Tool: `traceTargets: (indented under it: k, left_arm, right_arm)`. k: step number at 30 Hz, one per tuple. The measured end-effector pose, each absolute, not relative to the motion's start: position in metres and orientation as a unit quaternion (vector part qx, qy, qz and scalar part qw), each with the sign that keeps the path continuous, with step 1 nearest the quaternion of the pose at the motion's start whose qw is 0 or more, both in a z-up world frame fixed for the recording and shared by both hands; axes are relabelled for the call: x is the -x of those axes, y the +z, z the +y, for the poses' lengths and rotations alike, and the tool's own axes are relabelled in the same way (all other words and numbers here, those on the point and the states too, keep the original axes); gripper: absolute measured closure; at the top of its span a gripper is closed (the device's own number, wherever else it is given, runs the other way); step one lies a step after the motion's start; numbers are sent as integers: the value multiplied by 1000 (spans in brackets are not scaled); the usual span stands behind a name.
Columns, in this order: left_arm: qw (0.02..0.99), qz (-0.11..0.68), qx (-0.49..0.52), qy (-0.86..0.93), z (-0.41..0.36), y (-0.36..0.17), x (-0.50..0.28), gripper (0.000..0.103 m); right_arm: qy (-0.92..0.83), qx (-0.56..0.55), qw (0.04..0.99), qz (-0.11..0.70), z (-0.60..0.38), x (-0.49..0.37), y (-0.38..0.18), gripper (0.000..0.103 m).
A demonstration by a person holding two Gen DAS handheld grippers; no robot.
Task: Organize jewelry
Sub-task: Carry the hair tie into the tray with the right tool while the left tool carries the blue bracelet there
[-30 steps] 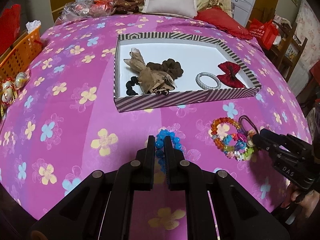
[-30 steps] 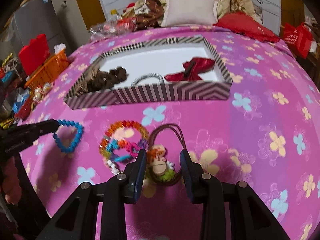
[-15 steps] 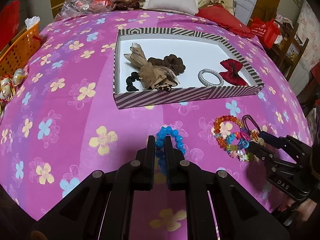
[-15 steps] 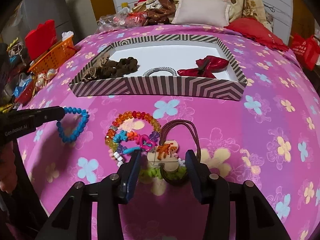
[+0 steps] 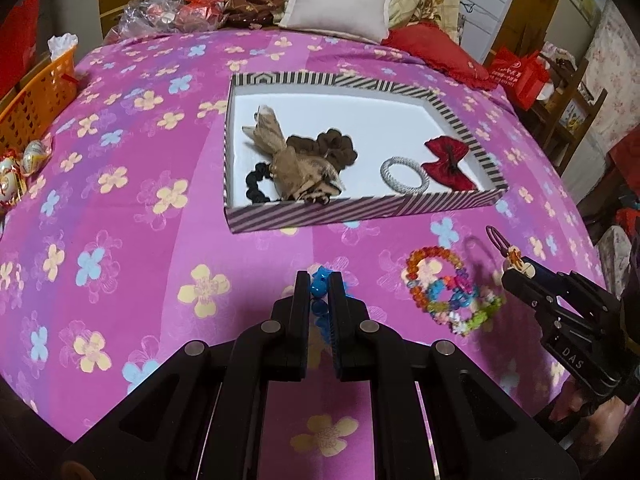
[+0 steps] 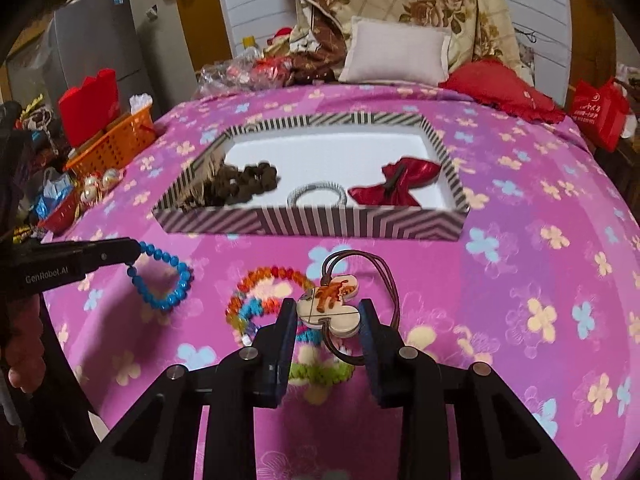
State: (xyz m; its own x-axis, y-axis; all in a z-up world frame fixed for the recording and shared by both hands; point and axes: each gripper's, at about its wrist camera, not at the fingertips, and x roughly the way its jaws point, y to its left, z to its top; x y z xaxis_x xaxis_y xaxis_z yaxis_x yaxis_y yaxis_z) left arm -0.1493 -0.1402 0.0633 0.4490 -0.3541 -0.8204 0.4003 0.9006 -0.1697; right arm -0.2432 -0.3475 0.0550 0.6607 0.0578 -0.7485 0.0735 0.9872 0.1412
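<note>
We see bed (image 5: 120, 208) under pink flowered cover. Striped tray (image 5: 360, 210) sits mid-bed. Near front edge, multicoloured bead bracelets (image 5: 436, 280) lie in small heap on cover. At far end: pale pillow (image 5: 340, 8), red cushion (image 5: 436, 52), crinkled plastic bags (image 5: 160, 16), brown cloth (image 5: 252, 4), perhaps clothing, we cannot tell.

Ahead of the gripper, at the far end of the bed with the pink flowered cover (image 5: 120, 184), a pale pillow (image 5: 340, 10) leans on a floral quilt (image 6: 432, 4), a red cushion (image 5: 436, 54) to its right. Far ahead to the left lie crumpled plastic bags (image 5: 160, 20); off the bed's left edge stands an orange basket (image 5: 36, 100), foil-wrapped eggs (image 5: 24, 164) nearer. A red shopping bag (image 6: 598, 114) stands far right
</note>
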Motion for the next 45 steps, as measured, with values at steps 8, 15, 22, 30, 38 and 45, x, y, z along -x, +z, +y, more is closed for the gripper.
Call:
traceTargets:
  k: [8,15,22,30,38,45]
  left_arm:
    - [853,468,-16,-231,-138,78,149,96]
    - [858,456,-22,-236,-142,91,150,96]
    - [864,441,-29,-240,-153,106,145,96]
    - [870,428,-36,-243,-165,120,132,96]
    - [869,426,-37,-249,-180,132,107,96]
    - [864,430,-35,-260,-192,138,86,96]
  right_arm:
    - [-4,-80,916,394,-346,242,72,73]
    - [-3,-80,920,383,-346,239,83,73]
    - [-2,-79,924,374,-348,231,91,73]
    - [-3,-78,924,375,-352,219,94,73]
    - [-4,-78,924,375,-356,207,95,73]
    - [-4,-79,924,374,-362,195,99,73]
